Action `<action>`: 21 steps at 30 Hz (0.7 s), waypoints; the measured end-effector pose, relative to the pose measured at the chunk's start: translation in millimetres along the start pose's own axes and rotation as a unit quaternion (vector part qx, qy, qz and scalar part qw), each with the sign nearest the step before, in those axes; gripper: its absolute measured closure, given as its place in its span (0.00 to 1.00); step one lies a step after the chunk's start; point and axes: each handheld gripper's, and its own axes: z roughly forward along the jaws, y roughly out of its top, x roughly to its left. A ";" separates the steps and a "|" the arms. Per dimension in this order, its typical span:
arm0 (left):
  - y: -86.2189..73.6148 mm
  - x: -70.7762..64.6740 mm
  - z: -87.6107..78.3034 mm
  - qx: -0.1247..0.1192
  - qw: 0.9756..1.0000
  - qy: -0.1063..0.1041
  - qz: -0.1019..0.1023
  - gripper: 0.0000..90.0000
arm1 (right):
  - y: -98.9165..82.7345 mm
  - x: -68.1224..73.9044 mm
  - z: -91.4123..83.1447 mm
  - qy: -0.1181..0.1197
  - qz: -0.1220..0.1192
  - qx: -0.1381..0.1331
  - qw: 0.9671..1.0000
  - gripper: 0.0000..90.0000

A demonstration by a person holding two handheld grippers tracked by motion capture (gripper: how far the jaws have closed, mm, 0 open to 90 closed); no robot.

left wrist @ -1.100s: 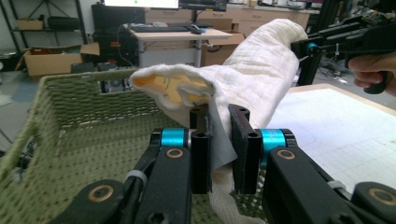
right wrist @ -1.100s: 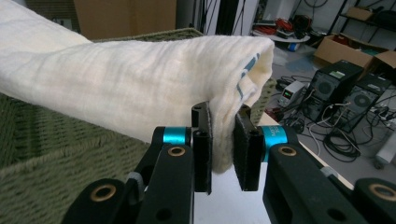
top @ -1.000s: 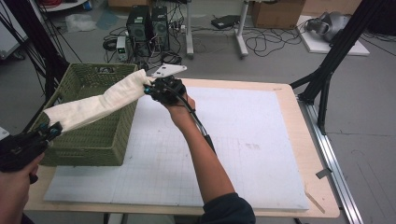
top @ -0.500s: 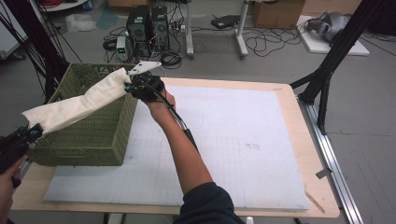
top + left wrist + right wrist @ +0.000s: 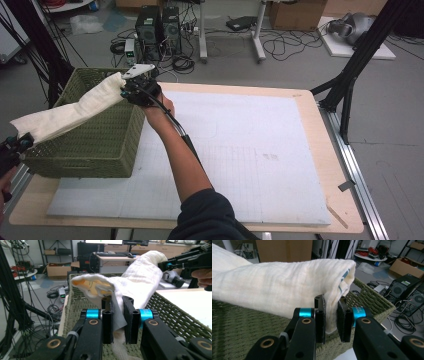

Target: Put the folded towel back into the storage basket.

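The cream cloth point(image 5: 75, 111) hangs in the air as a long folded roll, stretched between your two hands above the green woven basket point(image 5: 95, 145). It runs slantwise over the basket's open top, from the far right corner down toward the near left one, and sags a little in the middle. Your right claw point(image 5: 125, 89) has its end at the basket's far rim; in the right gripper view the two black jaws are nearly closed, pinching a doubled fold of the cloth point(image 5: 287, 290) between the pads point(image 5: 342, 317), and a bit of blue-green print shows at the cloth's edge. Your left claw point(image 5: 22, 142) has the other end, out past the basket's near left corner; in the left gripper view its jaws are likewise drawn close on a thin flap of the cloth point(image 5: 140, 282), with the loose mouth of the roll bulging just above the pads point(image 5: 128, 320) and showing a yellowish inner layer. The right claw point(image 5: 172, 263) appears at the far end of the roll there. The basket sits on the left part of the white mat point(image 5: 240, 150), which covers most of the wooden counter point(image 5: 320, 115). Beyond the counter, computer towers point(image 5: 157, 25) and tangled cables point(image 5: 280, 45) lie on the floor.
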 end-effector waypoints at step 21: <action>-10.2 12.9 13.5 0.060 0.997 0.035 -0.028 0.58 | -5.7 7.7 28.1 -0.027 -0.008 0.047 0.998 0.71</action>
